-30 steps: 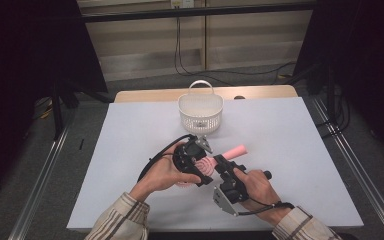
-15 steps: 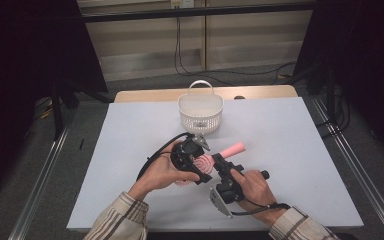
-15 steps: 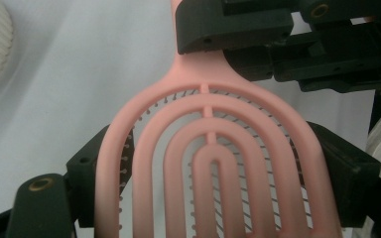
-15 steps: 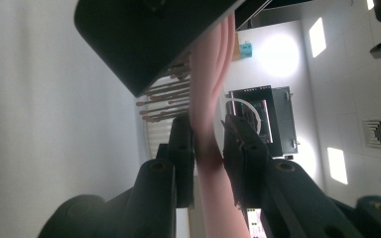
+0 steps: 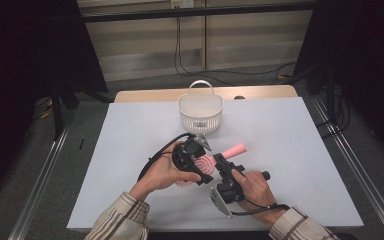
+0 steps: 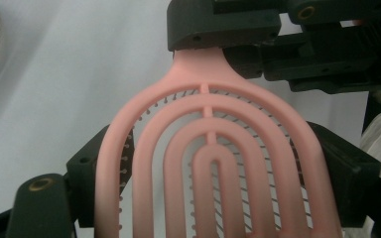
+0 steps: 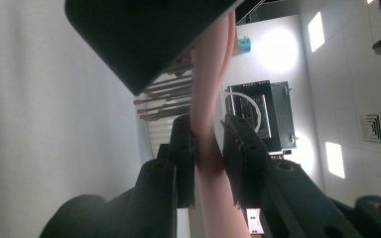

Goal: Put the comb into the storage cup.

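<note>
Lower centre of the high view: my left gripper (image 5: pixel 196 167) clamps the pink hairbrush (image 5: pixel 206 165) by its head; my right gripper (image 5: pixel 223 165), jaws just closing, pinches its handle; white basket (image 5: pixel 200 111) above.

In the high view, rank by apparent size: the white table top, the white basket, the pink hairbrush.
Largest to smallest as they look in the high view:
1. white table top
2. white basket
3. pink hairbrush; both grippers cover part of it, so its full extent is unsure, though the basket still looks bigger.
</note>
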Tool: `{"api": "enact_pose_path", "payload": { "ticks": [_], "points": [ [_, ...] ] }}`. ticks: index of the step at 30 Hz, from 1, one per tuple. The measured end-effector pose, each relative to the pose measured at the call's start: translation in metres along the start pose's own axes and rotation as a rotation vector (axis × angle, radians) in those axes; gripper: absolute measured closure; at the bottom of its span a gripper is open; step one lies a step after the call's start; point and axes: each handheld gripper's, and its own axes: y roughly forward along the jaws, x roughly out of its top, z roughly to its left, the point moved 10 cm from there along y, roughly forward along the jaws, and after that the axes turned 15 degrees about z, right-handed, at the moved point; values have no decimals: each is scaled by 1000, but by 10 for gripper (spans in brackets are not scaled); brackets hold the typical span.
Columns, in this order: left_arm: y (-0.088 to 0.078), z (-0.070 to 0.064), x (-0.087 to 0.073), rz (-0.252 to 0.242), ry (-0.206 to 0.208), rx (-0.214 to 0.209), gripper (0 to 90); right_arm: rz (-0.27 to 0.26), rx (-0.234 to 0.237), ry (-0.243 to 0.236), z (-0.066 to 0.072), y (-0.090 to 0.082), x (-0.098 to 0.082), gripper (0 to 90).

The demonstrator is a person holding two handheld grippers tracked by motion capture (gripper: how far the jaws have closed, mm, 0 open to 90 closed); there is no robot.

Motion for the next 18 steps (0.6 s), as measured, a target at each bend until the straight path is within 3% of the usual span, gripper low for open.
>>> {"api": "enact_pose_path", "payload": {
  "ticks": [18],
  "points": [
    [0,-7,10,15,11,-11,192,2,-16,15,-1,1,-4,780]
  ]
}}
